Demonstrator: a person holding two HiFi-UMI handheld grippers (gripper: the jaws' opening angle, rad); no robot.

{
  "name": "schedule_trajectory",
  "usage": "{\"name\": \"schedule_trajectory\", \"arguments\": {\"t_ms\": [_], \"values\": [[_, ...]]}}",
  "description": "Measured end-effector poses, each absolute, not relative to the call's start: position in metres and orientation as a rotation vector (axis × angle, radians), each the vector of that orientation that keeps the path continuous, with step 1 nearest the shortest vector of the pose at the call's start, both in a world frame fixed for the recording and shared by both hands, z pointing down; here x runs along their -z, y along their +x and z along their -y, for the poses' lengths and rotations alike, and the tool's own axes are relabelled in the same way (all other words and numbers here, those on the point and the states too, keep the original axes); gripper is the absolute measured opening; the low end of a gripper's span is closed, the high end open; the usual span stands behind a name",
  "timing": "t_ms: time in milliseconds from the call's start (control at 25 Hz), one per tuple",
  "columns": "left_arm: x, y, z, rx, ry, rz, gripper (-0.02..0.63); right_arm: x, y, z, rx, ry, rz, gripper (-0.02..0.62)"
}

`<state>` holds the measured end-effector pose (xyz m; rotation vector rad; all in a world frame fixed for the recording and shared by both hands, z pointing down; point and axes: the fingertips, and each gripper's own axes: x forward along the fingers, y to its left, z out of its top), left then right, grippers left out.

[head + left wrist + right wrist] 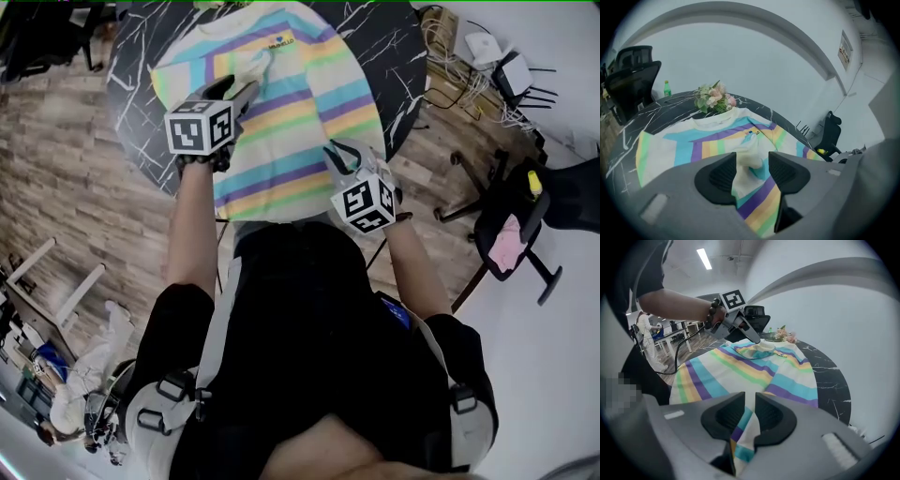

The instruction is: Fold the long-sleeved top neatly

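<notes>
**Entry: sleeve fold, release stage (judged).**

Handling:
- The left gripper had its jaws standing apart. A bunched pale cuff, apparently a sleeve end, lay between the pads, which were not pressing on it.
- This gripper would best be drawn away straight and low, so the cuff drops flat on the chest and does not trail after a pad.
- The right gripper had its jaws closed narrowly on the hem edge. A light, even pull there should keep the body smooth and the stripes square while the sleeve settles.
- Risk: the cuff stood in a ridge and would need flattening before any further fold.

Item: long-sleeved top.
- Colours: pastel stripes of white, turquoise, purple, yellow and green, with a small chest logo.
- Location: spread on the round black marble table, with the hem at the near rim toward the person.
- The neckline lay at the far side, just beside a flower bouquet.
- Condition: body mostly flat, fold incomplete.
</notes>
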<state>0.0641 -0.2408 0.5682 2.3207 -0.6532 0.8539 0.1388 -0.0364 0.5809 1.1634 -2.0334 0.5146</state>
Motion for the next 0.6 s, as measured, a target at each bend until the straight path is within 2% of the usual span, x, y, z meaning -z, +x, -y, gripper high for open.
{"name": "schedule_trajectory", "arguments": {"t_ms": [240,600], "values": [[-0.604,0.055,0.240,-0.771,2.155,0.692,0.222,-0.578,0.140,0.035,-0.496,1.137,2.037,0.074],[-0.609,0.065,0.228,-0.606,2.051,0.674,0.224,-0.582,0.144,0.024,-0.510,1.126,2.032,0.074]]}}
